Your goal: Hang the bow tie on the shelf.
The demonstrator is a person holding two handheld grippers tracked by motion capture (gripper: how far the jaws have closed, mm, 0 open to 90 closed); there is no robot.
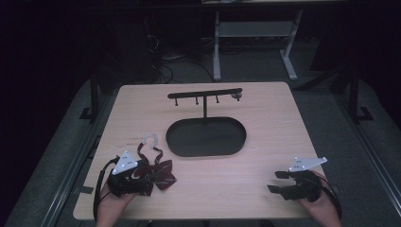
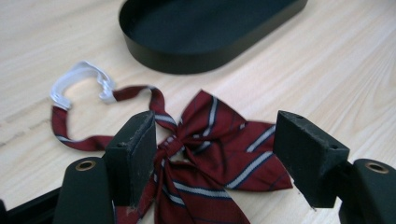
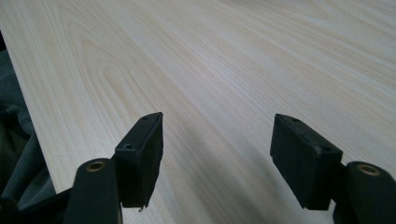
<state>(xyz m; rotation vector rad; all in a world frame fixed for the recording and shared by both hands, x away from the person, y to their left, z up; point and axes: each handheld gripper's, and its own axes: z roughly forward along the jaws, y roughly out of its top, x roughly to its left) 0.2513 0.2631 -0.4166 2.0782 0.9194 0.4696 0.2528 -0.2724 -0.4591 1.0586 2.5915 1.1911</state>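
From the high view, the left gripper (image 1: 137, 182) rests over a dark red striped bow tie (image 1: 158, 172) at the desk's (image 1: 265, 118) near left, just in front of the black oval tray (image 1: 206, 137). The right gripper (image 1: 278, 181) sits at the near right, well apart.

In the left gripper view, the jaws stand wide, the bow tie (image 2: 210, 140) lying between them, its white clasp (image 2: 81, 84) beyond.

In the right gripper view, wide jaws over bare desk (image 3: 224, 70).
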